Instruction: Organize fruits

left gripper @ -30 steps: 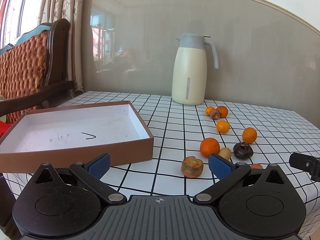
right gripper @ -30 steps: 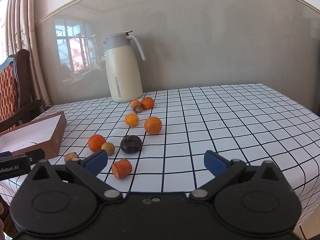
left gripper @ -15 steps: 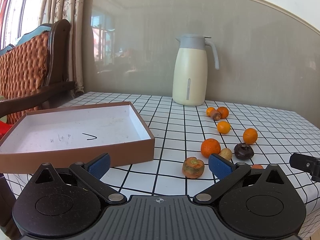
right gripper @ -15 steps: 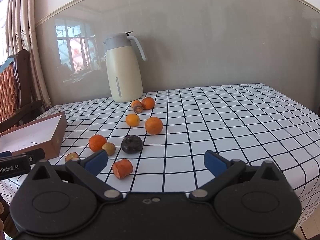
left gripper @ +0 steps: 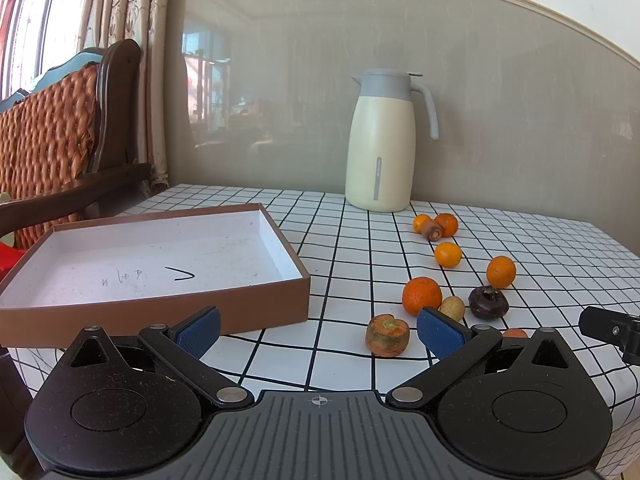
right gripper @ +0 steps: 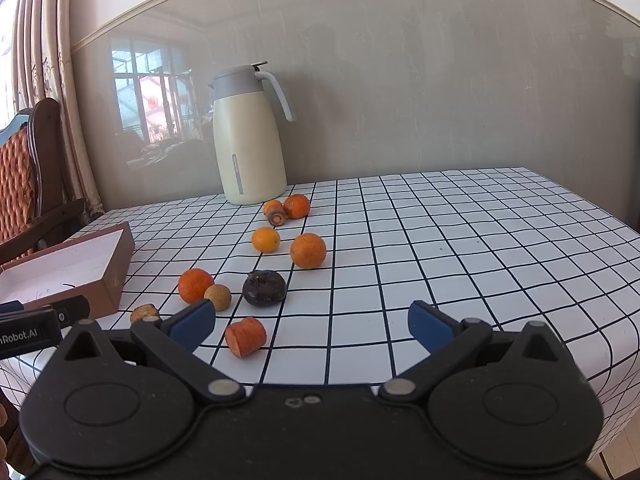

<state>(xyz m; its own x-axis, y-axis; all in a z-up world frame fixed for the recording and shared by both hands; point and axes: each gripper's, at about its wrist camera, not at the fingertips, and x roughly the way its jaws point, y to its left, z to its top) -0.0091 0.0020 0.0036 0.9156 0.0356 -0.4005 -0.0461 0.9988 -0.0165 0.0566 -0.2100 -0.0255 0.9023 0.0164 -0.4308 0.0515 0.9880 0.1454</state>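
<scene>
Several oranges lie on the checked tablecloth, the nearest orange (left gripper: 421, 295) (right gripper: 195, 285) beside a small tan fruit (left gripper: 453, 307) (right gripper: 217, 297) and a dark purple fruit (left gripper: 488, 302) (right gripper: 264, 287). Two carrot stubs (left gripper: 387, 334) (right gripper: 245, 336) lie near the front edge. An empty brown box (left gripper: 224, 312) (right gripper: 116, 272) sits at the left. My left gripper (left gripper: 319, 334) is open and empty, low at the front edge. My right gripper (right gripper: 312, 326) is open and empty, to the right of the fruit.
A cream thermos jug (left gripper: 380, 148) (right gripper: 248, 140) stands at the back by the wall. A wooden chair (left gripper: 80, 128) stands left of the table. The table's front edge runs just ahead of both grippers.
Both grippers have edged slightly; the scene shifts a little. No fruit has moved.
</scene>
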